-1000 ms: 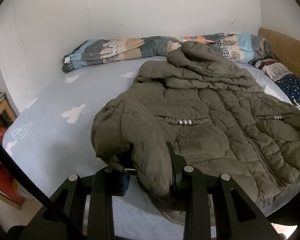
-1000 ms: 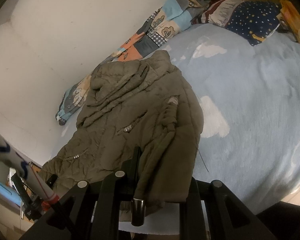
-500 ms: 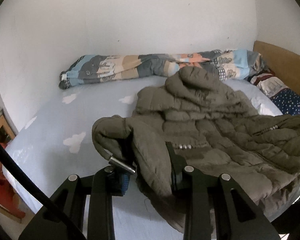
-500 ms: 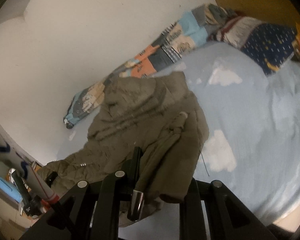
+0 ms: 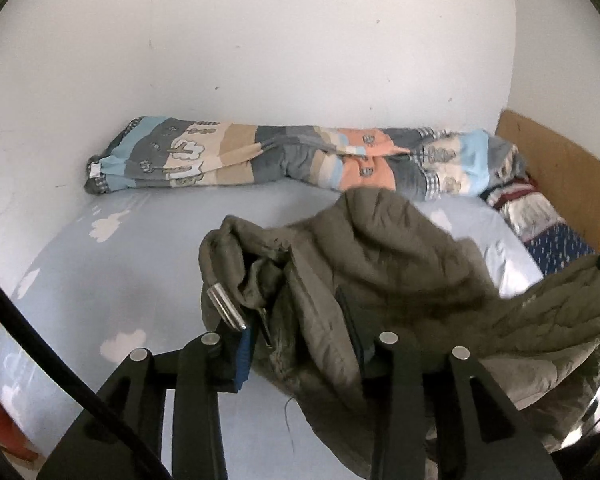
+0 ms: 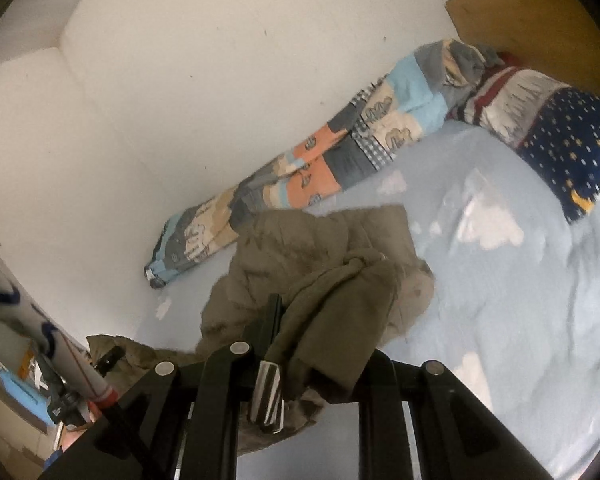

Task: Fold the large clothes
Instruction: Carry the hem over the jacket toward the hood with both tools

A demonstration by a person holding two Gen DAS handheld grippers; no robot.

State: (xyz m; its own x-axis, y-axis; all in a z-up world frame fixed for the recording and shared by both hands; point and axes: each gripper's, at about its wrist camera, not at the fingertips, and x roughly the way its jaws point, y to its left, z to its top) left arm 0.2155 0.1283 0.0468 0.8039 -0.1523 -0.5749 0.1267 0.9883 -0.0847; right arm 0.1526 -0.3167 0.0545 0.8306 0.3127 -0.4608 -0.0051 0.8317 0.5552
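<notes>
An olive quilted jacket (image 5: 400,256) is lifted off the light blue bed sheet (image 5: 120,280) by its near end, its hood end trailing toward the wall. My left gripper (image 5: 288,304) has a bunched fold of the jacket filling the gap between its fingers, and its jaws are opening. In the right wrist view the jacket (image 6: 324,240) hangs crumpled from my right gripper (image 6: 324,320), which is shut on another fold of it. That fold covers the right gripper's right finger.
A rolled patchwork quilt (image 5: 280,156) lies along the white wall at the back of the bed. A star-patterned pillow (image 6: 572,140) rests by the wooden headboard (image 5: 560,168). Clutter and a pole (image 6: 40,360) stand off the bed's left side.
Both grippers have risen with the jacket, which went from lying spread flat to hanging bunched above the sheet. The gap between the left gripper's fingers has widened slightly.
</notes>
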